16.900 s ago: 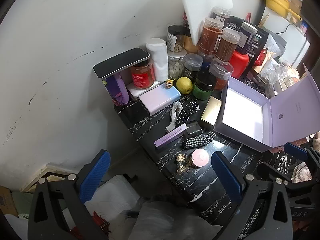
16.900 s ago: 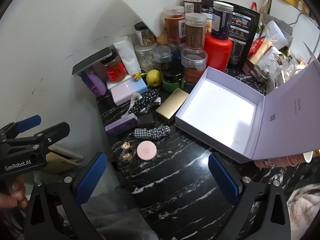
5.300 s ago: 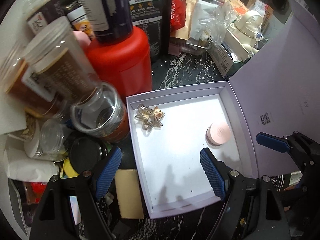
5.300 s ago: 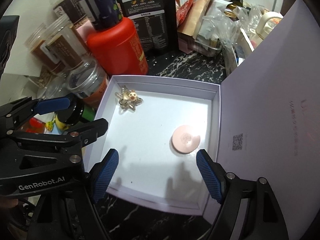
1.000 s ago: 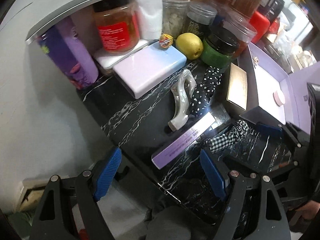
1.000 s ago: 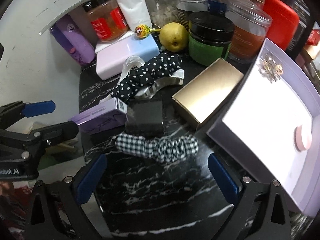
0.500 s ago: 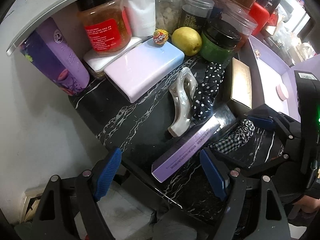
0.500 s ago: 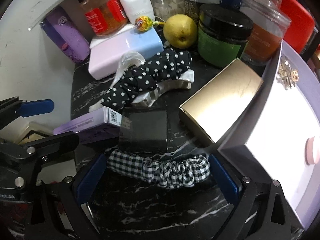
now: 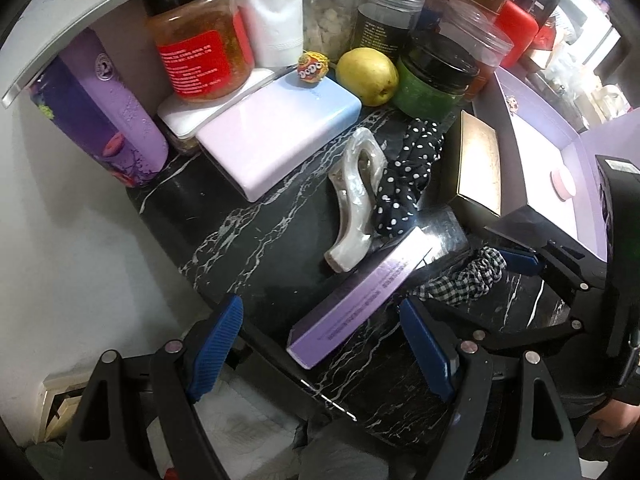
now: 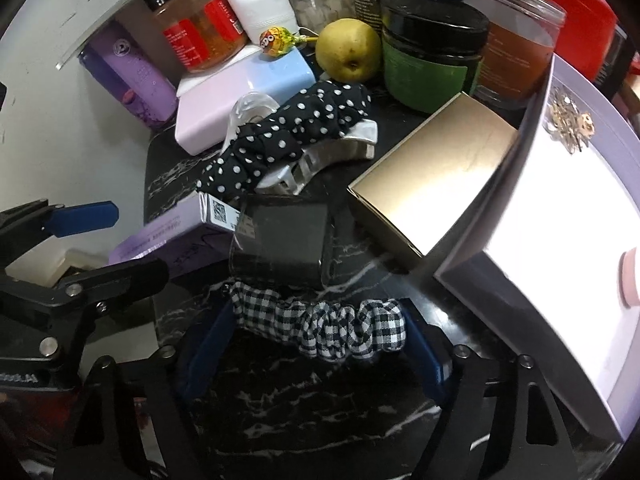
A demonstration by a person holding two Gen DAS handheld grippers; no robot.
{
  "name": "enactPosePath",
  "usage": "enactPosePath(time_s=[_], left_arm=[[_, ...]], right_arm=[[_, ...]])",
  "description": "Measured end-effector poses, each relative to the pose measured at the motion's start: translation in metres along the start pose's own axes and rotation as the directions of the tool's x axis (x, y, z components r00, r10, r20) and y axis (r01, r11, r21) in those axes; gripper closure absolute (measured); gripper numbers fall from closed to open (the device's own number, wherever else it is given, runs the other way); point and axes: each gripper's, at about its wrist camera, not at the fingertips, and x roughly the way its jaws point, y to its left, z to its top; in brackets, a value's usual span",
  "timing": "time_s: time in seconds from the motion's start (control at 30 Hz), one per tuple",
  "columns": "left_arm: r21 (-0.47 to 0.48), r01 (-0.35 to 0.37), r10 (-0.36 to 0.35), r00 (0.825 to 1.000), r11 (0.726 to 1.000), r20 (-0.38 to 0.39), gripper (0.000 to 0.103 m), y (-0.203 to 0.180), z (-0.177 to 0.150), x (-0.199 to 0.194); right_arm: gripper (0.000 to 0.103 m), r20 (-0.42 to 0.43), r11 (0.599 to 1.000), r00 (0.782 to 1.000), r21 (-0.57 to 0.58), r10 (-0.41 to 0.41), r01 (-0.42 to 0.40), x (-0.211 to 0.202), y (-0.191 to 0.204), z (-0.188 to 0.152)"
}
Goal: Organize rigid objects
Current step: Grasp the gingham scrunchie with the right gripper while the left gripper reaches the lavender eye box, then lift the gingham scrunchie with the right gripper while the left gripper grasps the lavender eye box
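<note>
Gingham scrunchie [image 10: 320,330] lies flat on the black marbled desk [image 10: 320,408], now directly between the spread blue pads of the right tool [image 10: 316,344], which has descended onto it since half a second ago; the pads flank its two ends without visibly clamping it. Black case [image 10: 282,242] sits just behind the scrunchie, touching it. Gold box [image 10: 432,184] rests against the wall of the open lilac box [image 10: 472,256], which already holds the pink disc [image 10: 630,280] and the gold charm [image 10: 568,118]. Left tool [image 9: 320,344] hangs open over the near desk edge, closer than before to the purple carton [image 9: 360,296], which lies between its pads, untouched. Pearl hair claw [image 9: 354,196] and polka-dot scrunchie [image 9: 408,176] remain side by side, unmoved.
</note>
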Motion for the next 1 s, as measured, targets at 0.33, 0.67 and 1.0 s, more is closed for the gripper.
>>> enactPosePath(time_s=[0.33,0.67,1.0], left_arm=[[0.080,0.031,-0.035,0.998,0.996,0.047,0.024,-0.021,-0.011,-0.005],[0.141,0.116,-0.124,0.991,0.983,0.048,0.024,-0.053,-0.015,-0.007],[0.073,0.051,-0.052,0.998,0.996,0.023,0.024,-0.033,-0.011,0.018]], right_arm=[[0.022,-0.023,0.999,1.000,0.035,-0.018,0.018,-0.010,-0.018,-0.025],[0.022,-0.043,0.998,0.999,0.057,-0.023,0.025,-0.017,-0.029,-0.043],[0.022,-0.040,0.998,0.999,0.045,-0.030,0.032,-0.019,-0.024,-0.043]])
